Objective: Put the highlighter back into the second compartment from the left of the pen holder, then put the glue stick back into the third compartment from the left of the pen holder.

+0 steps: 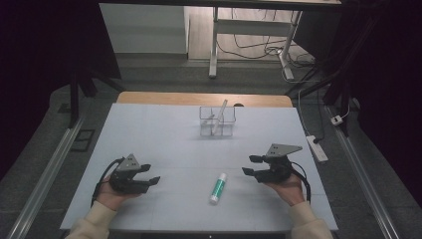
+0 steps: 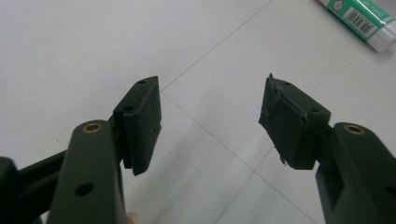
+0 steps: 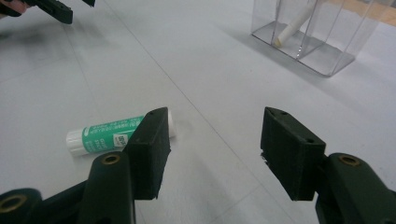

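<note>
A green and white glue stick (image 1: 218,188) lies flat on the white table (image 1: 164,144), between my two hands. My left gripper (image 1: 150,174) rests low at the front left, open, nothing between its pads (image 2: 142,123); the glue stick (image 2: 362,21) shows at the top right of its view. My right gripper (image 1: 251,165) is at the front right, open and empty, its fingers (image 3: 149,149) pointing left. In its view the glue stick (image 3: 105,136) lies just beyond its left jaw. A clear two-compartment holder (image 1: 217,121) stands at the back middle with a white stick (image 3: 294,25) leaning in one compartment.
The clear holder (image 3: 313,35) sits near the table's far edge, where a wooden strip (image 1: 204,98) shows. Beyond it are a desk frame (image 1: 215,45) and floor cables. A power strip (image 1: 317,148) lies off the table's right side.
</note>
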Tool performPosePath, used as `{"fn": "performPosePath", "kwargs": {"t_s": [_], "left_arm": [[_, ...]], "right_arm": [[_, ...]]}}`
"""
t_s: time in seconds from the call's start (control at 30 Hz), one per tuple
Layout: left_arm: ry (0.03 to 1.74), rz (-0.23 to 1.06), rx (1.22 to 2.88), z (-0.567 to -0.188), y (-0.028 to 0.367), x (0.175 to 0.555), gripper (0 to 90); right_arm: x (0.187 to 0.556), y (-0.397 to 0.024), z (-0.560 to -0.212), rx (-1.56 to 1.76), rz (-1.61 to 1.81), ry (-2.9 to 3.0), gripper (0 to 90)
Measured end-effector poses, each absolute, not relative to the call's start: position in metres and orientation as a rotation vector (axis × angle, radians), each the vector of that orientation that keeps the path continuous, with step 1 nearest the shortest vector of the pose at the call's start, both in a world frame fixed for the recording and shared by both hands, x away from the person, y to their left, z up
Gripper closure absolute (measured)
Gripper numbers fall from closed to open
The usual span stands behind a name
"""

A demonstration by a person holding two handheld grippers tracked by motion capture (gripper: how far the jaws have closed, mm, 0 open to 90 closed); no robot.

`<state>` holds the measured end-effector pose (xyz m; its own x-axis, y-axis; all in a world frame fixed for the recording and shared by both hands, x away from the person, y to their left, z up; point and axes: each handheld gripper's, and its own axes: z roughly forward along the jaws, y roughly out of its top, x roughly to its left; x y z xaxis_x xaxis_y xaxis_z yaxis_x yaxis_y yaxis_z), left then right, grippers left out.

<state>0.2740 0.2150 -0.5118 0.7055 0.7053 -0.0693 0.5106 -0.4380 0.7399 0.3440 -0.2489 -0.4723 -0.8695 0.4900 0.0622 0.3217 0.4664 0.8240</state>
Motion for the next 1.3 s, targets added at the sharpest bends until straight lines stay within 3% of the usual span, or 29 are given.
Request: {"fn": "performPosePath", "kwargs": {"t_s": [0.63,1.3], "left_arm": [[0.925,0.315,2.135,-0.513,0.216,0.275,38.0],[0.931,0.303,2.142,-0.515,0.216,0.277,37.9]], "right_arm": [[0.334,-0.209,-0.467,0.381,1.156,2.738,32.5],[0.338,-0.180,-0.469,0.111,1.009,2.852,30.6]]}}
